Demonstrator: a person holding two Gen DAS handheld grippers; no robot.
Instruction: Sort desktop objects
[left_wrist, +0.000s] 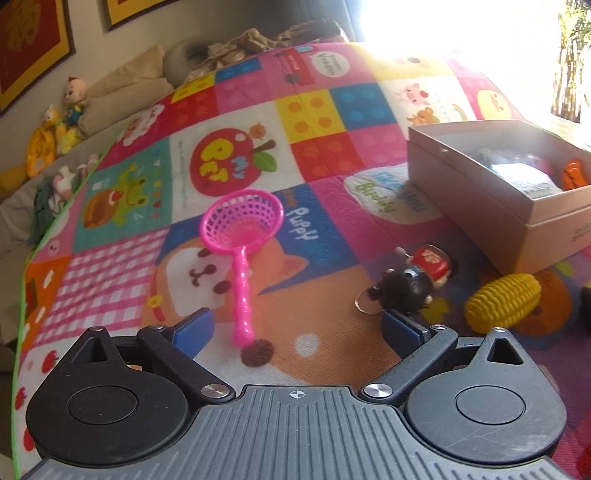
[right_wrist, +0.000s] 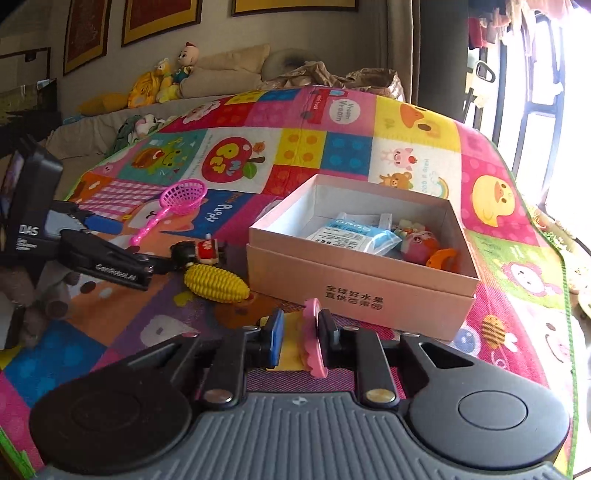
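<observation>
A bright patchwork play mat (right_wrist: 480, 155) is covering the bench. The right tongs (right_wrist: 300, 332) are pinching a thin pink piece (right_wrist: 314, 341) edge-on just before the box (right_wrist: 362, 291); it could be slipping loose. The left tongs (left_wrist: 295, 328) are gaping wide and empty around the pink net (left_wrist: 242, 236).

surface: a bright patchwork play mat (left_wrist: 321, 110) with cartoon animals, an apple and lego-style squares; can't tell what's under it
middle left: pink toy net (left_wrist: 242, 236), lying flat, handle toward the camera
upper right: open cardboard box (right_wrist: 354, 284) sitting right on the mat
near the box's front corner: yellow toy corn (left_wrist: 502, 301) on its side
just left of the corn: small black-headed figure in red (left_wrist: 410, 280), lying down, with a keyring beside it
</observation>
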